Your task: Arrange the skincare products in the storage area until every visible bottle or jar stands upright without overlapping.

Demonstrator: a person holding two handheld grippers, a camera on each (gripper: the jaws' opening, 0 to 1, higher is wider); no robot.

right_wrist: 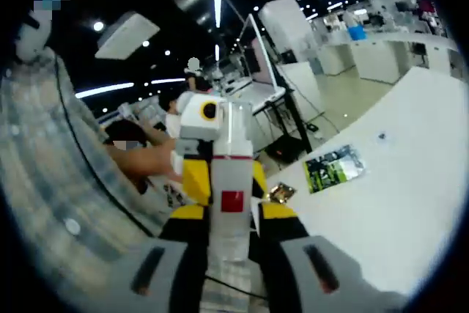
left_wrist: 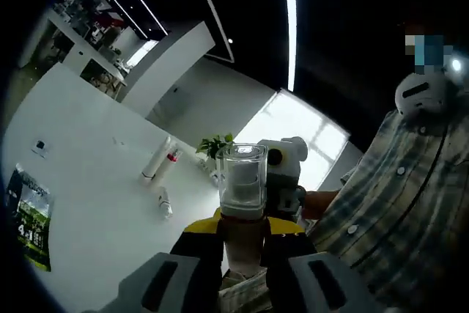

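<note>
L view: left claw (left_wrist: 242, 273) clamped on a bottle w/ clear cap (left_wrist: 241, 181), lower centre of frame. Cap is clear and squarish w/ a white inner part, body below it brownish, held upright along the jaws. Something white w/ print sits at the base between the jaws, can't tell what. Right claw (left_wrist: 284, 174) just behind/right of the cap, yellow body, close to it; contact unclear.

White bench (left_wrist: 88, 181) fills left half of frame. On it, centre-left: white tube (left_wrist: 156, 159) lying flat, slim bottle w/ red band (left_wrist: 173, 155) lying beside it, near touching. Small clear bottle (left_wrist: 164, 203) lying just below those, apart. Green-black leaflet (left_wrist: 29, 218) at far left edge. Small dark item (left_wrist: 40, 145) upper left of bench, too small to ID. Potted green plant (left_wrist: 215, 146) past the bench's far edge, centre. Person in plaid shirt (left_wrist: 399, 203) at right.

R view: right claw (right_wrist: 231, 269) clamped on a white bottle w/ red square label (right_wrist: 231, 196), lower centre, upright along the jaws, clear cap on top. Left claw (right_wrist: 201, 144) right behind it, left of centre, yellow and white. Bench (right_wrist: 396, 196) at right, w/ green-black leaflet (right_wrist: 333, 166) flat on it and a small shiny packet (right_wrist: 281, 193) near the bench edge, just right of the bottle. Plaid shirt (right_wrist: 51, 181) at left.
</note>
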